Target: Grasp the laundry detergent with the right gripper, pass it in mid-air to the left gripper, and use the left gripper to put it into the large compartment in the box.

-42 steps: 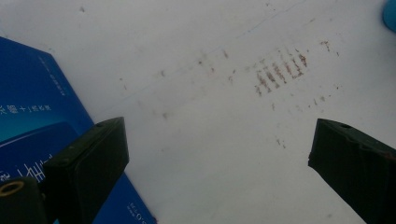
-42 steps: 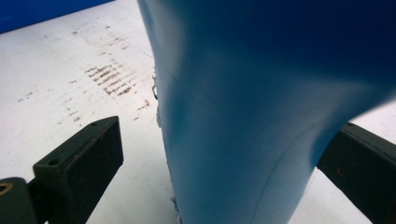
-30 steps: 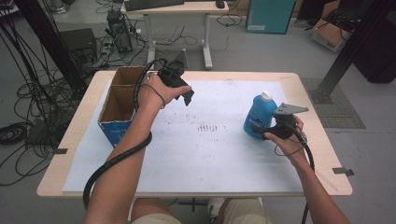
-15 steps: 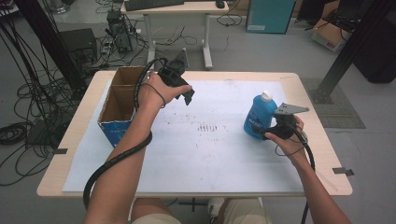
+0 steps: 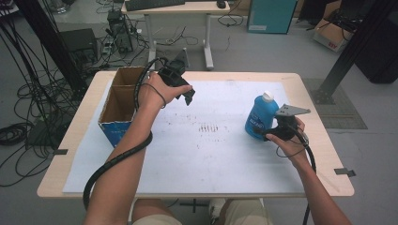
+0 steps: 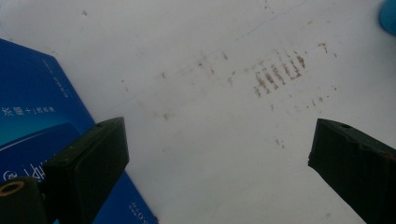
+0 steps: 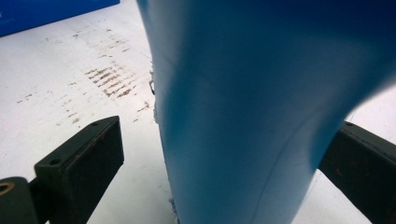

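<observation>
The blue bottle [image 5: 261,117] with a white cap stands upright on the white sheet [image 5: 197,154] toward the right side of the table [image 5: 328,154], and in the right gripper view its body [image 7: 261,116] rises between the two black jaws, a gap showing at the left one while the right one sits against or just beside its side. The right gripper [image 5: 270,133] is thus spread around the bottle's lower part, not clamped on it. The left gripper [image 5: 187,96] hangs released, jaws wide apart, above the sheet near the open cardboard box [image 5: 117,110], with a patch of brown marks [image 6: 278,74] on the sheet ahead of it.
</observation>
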Tool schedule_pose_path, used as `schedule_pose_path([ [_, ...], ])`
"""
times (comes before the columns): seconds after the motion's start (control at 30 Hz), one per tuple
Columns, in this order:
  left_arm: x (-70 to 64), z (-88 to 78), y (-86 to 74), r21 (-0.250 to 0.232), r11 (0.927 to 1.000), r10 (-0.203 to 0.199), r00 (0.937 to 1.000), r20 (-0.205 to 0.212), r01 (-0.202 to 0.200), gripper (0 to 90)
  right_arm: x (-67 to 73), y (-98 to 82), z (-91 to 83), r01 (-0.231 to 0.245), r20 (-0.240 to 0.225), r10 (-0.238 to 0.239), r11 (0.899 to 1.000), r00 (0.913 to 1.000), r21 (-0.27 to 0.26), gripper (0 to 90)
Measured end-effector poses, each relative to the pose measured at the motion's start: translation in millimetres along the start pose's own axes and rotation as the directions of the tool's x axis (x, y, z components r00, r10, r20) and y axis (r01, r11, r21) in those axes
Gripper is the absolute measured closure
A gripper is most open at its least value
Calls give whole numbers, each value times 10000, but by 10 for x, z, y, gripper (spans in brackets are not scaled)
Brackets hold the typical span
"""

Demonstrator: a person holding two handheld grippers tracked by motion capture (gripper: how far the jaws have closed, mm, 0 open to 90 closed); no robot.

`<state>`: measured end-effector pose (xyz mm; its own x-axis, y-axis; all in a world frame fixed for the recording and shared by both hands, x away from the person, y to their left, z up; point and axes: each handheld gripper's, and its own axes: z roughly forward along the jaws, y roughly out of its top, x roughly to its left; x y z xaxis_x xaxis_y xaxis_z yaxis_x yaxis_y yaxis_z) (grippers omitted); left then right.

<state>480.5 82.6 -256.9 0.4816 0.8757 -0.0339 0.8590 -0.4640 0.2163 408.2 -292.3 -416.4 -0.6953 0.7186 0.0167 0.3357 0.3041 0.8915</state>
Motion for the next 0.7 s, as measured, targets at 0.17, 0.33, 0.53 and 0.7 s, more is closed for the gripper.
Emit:
schedule_pose_path([
  [0.17,7,-1,-7,27,10000,-18,10000,29,17,51,-4,-6,15,50,28,-50,10000,10000,-2,47],
  [0.33,10,-3,-9,28,10000,-24,10000,-7,24,51,-8,-13,29,40,41,-40,10000,10000,11,98],
  [0.53,7,-6,-6,93,9999,44,10000,-60,-44,52,-9,-21,48,54,134,-55,10000,9999,59,171],
  [0.7,6,-8,-5,103,9999,41,10000,-59,-40,52,-27,-20,48,222,235,-223,9997,9995,33,250],
])
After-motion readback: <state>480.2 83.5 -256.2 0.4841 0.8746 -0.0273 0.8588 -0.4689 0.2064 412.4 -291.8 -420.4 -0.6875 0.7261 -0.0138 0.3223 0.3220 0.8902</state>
